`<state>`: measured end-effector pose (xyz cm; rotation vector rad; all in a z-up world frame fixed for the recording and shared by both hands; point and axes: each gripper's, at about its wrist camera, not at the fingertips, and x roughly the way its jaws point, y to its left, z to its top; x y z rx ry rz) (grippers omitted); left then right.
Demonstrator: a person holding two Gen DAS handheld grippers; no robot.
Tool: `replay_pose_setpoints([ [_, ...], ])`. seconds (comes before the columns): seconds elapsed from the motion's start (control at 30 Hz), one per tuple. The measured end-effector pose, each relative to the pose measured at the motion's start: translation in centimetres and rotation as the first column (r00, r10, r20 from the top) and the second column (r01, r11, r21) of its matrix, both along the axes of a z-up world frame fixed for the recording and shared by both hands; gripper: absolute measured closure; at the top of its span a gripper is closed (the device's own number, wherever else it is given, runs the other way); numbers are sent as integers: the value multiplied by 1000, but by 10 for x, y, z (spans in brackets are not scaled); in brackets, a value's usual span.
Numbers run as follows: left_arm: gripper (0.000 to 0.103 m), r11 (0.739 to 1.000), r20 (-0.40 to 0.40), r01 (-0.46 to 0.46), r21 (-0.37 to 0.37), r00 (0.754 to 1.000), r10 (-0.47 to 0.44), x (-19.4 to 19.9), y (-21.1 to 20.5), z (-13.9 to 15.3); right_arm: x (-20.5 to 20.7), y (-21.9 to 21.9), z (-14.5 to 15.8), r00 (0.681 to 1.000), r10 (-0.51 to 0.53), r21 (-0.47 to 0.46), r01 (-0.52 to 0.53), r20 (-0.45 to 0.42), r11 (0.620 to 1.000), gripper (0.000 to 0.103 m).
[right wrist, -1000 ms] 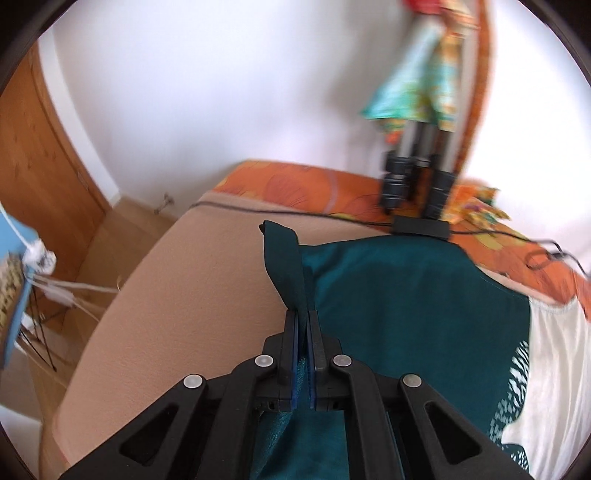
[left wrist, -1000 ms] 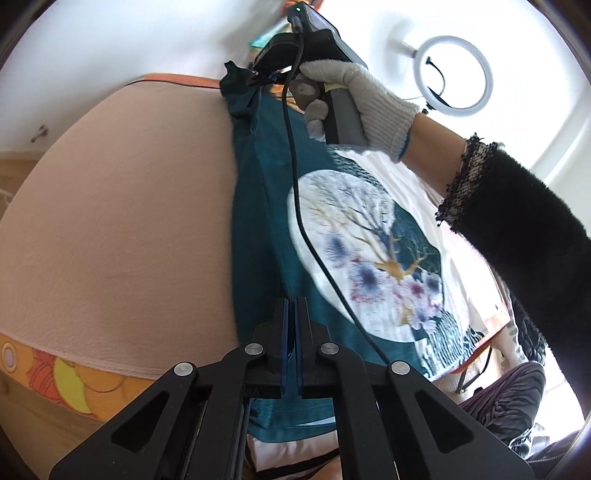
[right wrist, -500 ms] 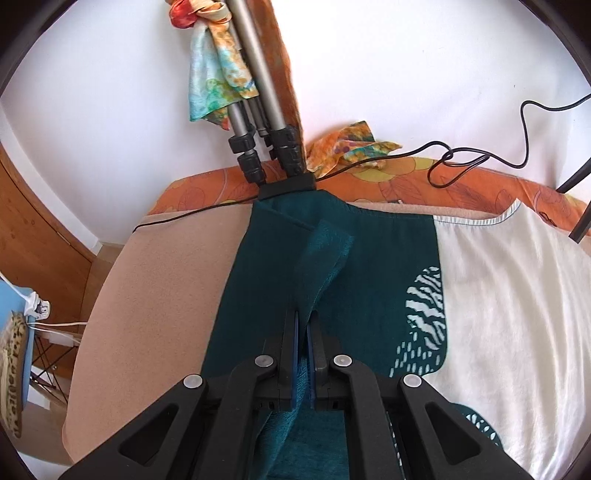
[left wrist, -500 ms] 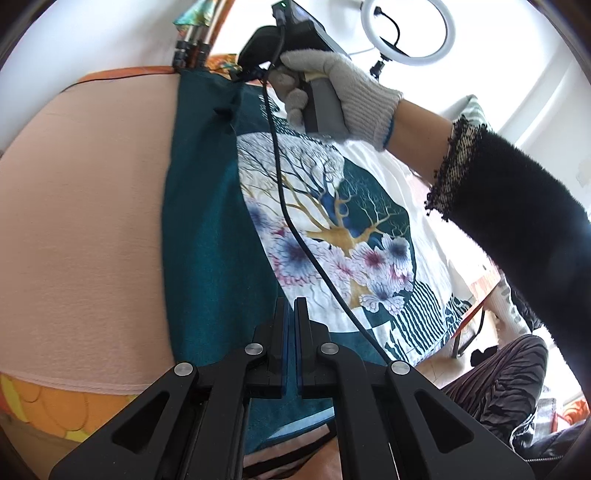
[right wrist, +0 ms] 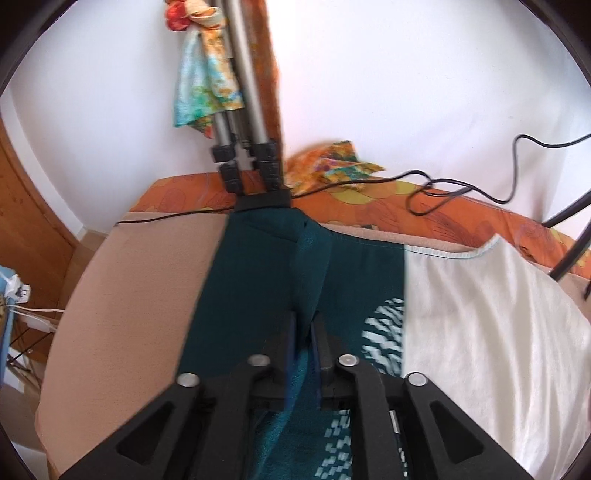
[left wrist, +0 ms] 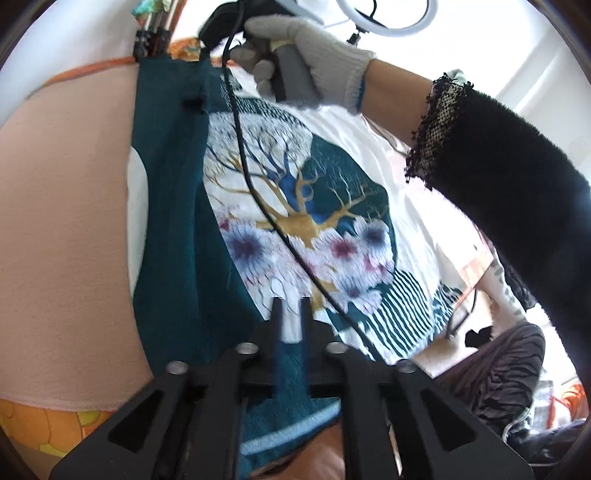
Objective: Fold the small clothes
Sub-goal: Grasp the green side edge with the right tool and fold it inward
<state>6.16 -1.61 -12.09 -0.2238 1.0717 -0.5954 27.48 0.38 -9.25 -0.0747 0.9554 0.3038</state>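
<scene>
A white T-shirt [left wrist: 402, 206] with a teal side panel and a round tree-and-flower print lies flat on the peach surface [left wrist: 62, 236]. Its teal edge is folded over the shirt as a strip [left wrist: 173, 221]. My left gripper [left wrist: 289, 306] is open just above the near hem, holding nothing. My right gripper [right wrist: 303, 325], held by a gloved hand [left wrist: 306, 62], has its jaws slightly apart around a raised ridge of teal cloth [right wrist: 310, 266] near the shirt's far end [right wrist: 480, 314].
A tripod [right wrist: 243, 147] stands at the far edge of the peach surface [right wrist: 122, 314], with a colourful cloth [right wrist: 207, 81] tied to it. Black cables [right wrist: 443, 192] lie on the orange bedding [right wrist: 369, 210]. A ring light [left wrist: 391, 22] stands behind.
Both grippers carried the teal edge over onto the shirt. The left gripper has opened and let go of the hem. The right gripper's jaws have parted a little.
</scene>
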Motion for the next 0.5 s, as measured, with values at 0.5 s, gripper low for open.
replay_pose_setpoints([
  [0.5, 76, 992, 5, -103, -66, 995, 104, -25, 60, 11, -73, 23, -19, 982, 178, -177, -186, -60, 967, 51],
])
